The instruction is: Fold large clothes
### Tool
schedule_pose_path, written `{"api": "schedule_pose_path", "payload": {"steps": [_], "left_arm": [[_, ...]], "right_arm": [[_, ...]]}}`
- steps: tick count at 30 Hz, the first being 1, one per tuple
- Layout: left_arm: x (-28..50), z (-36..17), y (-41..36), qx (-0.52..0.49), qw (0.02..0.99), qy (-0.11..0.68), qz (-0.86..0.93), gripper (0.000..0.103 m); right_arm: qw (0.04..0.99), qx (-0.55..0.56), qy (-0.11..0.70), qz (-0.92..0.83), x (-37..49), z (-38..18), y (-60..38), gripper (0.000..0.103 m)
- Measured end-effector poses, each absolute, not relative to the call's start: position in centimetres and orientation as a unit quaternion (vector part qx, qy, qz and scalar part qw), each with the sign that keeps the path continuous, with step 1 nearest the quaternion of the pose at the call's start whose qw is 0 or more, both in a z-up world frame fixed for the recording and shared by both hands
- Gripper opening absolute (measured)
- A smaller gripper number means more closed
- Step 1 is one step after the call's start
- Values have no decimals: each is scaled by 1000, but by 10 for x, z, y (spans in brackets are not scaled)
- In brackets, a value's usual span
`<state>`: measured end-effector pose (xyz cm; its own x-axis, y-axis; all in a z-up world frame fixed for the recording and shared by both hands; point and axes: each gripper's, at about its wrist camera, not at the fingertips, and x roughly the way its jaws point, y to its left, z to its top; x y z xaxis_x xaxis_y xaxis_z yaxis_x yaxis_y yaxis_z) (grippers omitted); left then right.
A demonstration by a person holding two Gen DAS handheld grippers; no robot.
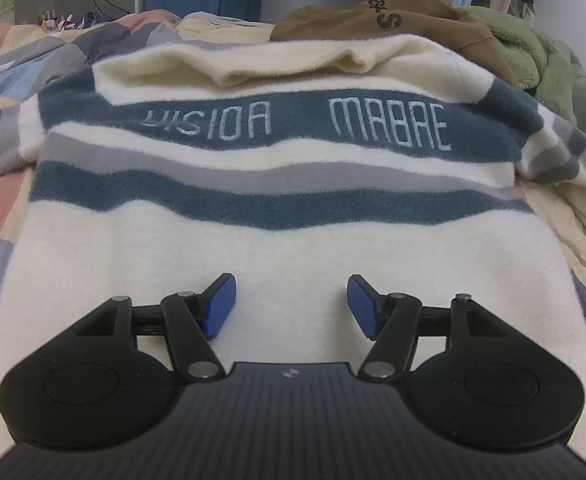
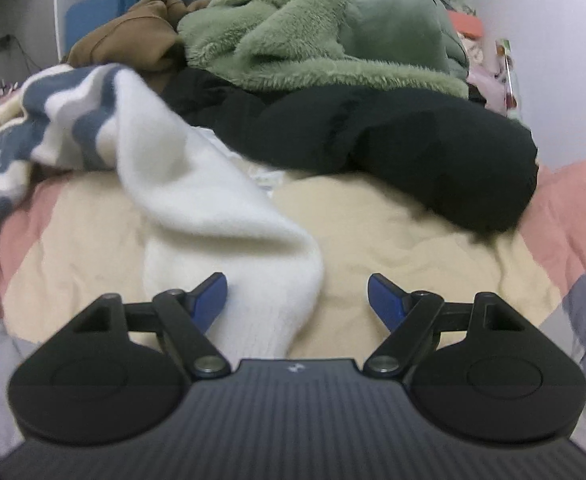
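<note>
Cream sweater (image 1: 277,240) with blue and grey stripes spread flat on the bed (image 2: 393,232), collar at the far end, lettered blue band across the chest. Laid out smooth like this, probably so the body can serve as the base for folding.

Left hand-held gripper (image 1: 292,306) hovering over the plain cream near part of the sweater, jaws spread apart, nothing pinched; likely waiting, or ready to steady the cloth.

Right hand-held gripper (image 2: 297,306) low over the right sleeve (image 2: 221,216), which trails off the sweater's side onto the patchwork quilt toward the near edge. Jaws spread wide, the cuff lying between them nearer the left finger, not yet pinched. Placed so, apparently, to grab the sleeve and fold it across the body.

Far right: heap of other clothes, a green fleece (image 2: 321,28) on top, black garment (image 2: 393,140) below, brown hoodie (image 2: 125,40) behind, presumably awaiting folding.
</note>
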<state>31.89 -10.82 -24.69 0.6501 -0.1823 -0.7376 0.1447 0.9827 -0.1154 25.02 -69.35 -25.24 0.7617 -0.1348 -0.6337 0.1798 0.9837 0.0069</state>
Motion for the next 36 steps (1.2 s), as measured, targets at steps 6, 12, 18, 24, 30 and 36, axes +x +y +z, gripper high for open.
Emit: {"api": "schedule_pose_path", "payload": {"steps": [6, 12, 18, 24, 30, 36], "left_arm": [[320, -246, -110, -21, 909, 408, -87, 67], [318, -240, -102, -47, 907, 409, -92, 67], [308, -228, -87, -72, 908, 402, -94, 67], [290, -204, -66, -103, 914, 378, -103, 66], [273, -184, -40, -132, 919, 354, -114, 66], [264, -167, -14, -162, 920, 335, -123, 66]], "right_arm": [[930, 104, 336, -110, 273, -258, -705, 78], [919, 101, 361, -123, 293, -243, -696, 26], [926, 79, 351, -113, 270, -173, -677, 9], [937, 67, 330, -95, 232, -69, -639, 8], [945, 68, 316, -48, 195, 21, -570, 8], [947, 50, 316, 42, 176, 68, -460, 8]]}}
